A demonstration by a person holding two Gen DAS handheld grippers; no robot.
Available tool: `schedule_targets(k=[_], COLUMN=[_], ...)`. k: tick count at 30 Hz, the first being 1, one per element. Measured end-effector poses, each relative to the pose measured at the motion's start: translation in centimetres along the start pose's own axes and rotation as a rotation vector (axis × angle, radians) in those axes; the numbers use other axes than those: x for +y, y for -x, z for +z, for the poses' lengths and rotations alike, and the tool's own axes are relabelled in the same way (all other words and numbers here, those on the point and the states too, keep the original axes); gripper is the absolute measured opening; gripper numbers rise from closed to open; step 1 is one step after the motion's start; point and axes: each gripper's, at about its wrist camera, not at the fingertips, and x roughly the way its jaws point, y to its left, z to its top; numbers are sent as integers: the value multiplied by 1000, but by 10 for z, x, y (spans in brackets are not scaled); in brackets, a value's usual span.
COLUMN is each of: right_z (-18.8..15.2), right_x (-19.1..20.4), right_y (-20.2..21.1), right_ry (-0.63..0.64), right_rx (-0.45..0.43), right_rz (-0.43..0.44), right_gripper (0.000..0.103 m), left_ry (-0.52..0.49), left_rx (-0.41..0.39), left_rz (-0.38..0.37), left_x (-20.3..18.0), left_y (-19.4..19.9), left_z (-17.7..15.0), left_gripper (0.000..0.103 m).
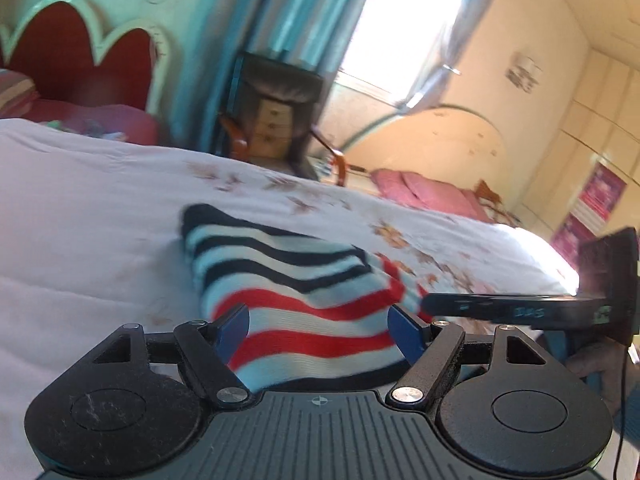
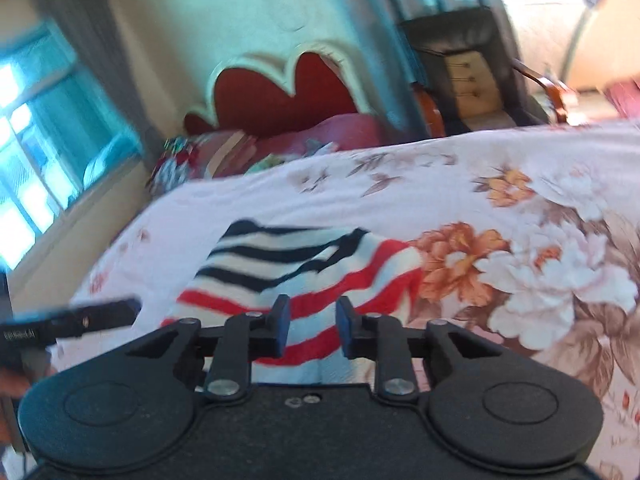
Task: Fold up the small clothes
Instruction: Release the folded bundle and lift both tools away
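Note:
A small striped knit garment [image 1: 296, 280], navy and white at the far end and red and white at the near end, lies bunched on the bed. It also shows in the right wrist view [image 2: 304, 268]. My left gripper [image 1: 320, 328] is open, its blue pads wide apart on either side of the garment's near red-striped edge. My right gripper [image 2: 312, 320] is open with a narrower gap, just above the same near edge. The right gripper's finger [image 1: 500, 306] shows at the garment's right side. The left gripper's finger [image 2: 76, 322] shows at its left.
The bed is covered by a white quilt [image 2: 520, 216] with orange and brown flowers. A red scalloped headboard [image 2: 280, 92] and pillows [image 2: 224, 152] stand at the far end. A dark armchair [image 1: 276, 112] stands by the curtained window beyond the bed.

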Motion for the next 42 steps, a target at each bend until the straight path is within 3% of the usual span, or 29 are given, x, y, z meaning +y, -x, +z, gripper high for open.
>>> schedule_targets(k=[4, 6, 12, 17, 18, 20, 21, 27, 30, 33, 36, 38, 39, 41, 42], right_z=[-11, -18, -24, -27, -26, -22, -24, -52, -74, -92, -96, -97, -97, -98, -99], right_x=[11, 5, -7, -5, -4, 2, 7, 31, 48, 58, 49, 43, 42, 42, 42], right_y=[-20, -25, -26, -25, -21, -3, 8, 48, 49, 43, 36, 36, 38, 53, 65], right_ry=[119, 113, 66, 72, 56, 40, 58, 192, 356, 498, 464, 419, 404, 349, 317], right_rx=[73, 79, 54, 40, 42, 16, -4, 9, 28, 63, 89, 85, 84, 66, 44], right_rz=[-107, -130, -144, -157, -157, -142, -136, -102, -142, -216, -259, -259, -263, -292, -290], right_gripper=[10, 7, 3, 3, 4, 19, 19, 14, 14, 8, 4, 5, 5, 27, 31], left_ry=[-81, -87, -89, -170, -169, -140, -132, -152, -89, -78, 11, 5, -10, -17, -15], left_rx=[69, 58, 20, 40, 34, 2, -5, 4, -66, 23, 48, 31, 16, 7, 12], left_rz=[64, 67, 57, 111, 113, 84, 84, 176, 191, 262, 266, 282, 296, 310, 313], left_x=[-9, -10, -9, -23, -27, -29, -30, -41, -36, -32, -21, -27, -35, -47, -56], left_y=[-23, -25, -25, -20, -11, 11, 23, 56, 74, 64, 58, 66, 72, 85, 92], left_z=[-16, -22, -32, -31, -29, -30, -34, -76, -92, -100, -105, -105, -107, -112, -114], left_gripper=[75, 75, 75, 75, 75, 75, 75, 75, 75, 75, 75, 75, 75, 75, 75])
